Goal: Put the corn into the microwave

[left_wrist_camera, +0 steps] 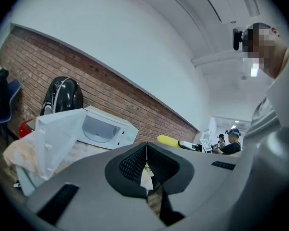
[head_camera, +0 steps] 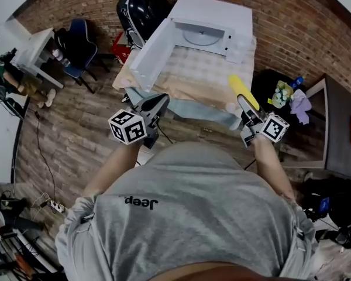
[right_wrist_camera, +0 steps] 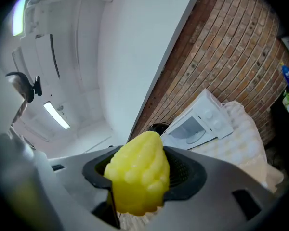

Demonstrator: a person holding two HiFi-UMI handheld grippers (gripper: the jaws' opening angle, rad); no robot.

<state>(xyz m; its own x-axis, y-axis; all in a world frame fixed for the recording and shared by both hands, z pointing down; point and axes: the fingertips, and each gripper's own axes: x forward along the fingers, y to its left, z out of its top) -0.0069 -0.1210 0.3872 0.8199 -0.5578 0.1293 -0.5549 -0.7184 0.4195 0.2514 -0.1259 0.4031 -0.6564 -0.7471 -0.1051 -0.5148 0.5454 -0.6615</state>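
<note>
A white microwave (head_camera: 207, 31) stands at the far end of a table with a checked cloth (head_camera: 193, 75). Its door (head_camera: 152, 54) hangs open to the left. My right gripper (head_camera: 245, 106) is shut on a yellow corn cob (head_camera: 243, 90), held over the table's near right edge and pointing toward the microwave. In the right gripper view the corn (right_wrist_camera: 137, 179) fills the space between the jaws, with the microwave (right_wrist_camera: 197, 124) beyond. My left gripper (head_camera: 157, 104) is shut and empty at the table's near left edge. The left gripper view shows the microwave (left_wrist_camera: 103, 129) and the corn (left_wrist_camera: 167, 140).
A black rounded object (head_camera: 141, 7) sits left of the microwave against the brick wall. A blue chair (head_camera: 79, 48) and a white desk (head_camera: 32, 51) stand at the left. A grey side table (head_camera: 333, 122) with flowers (head_camera: 284, 92) is at the right.
</note>
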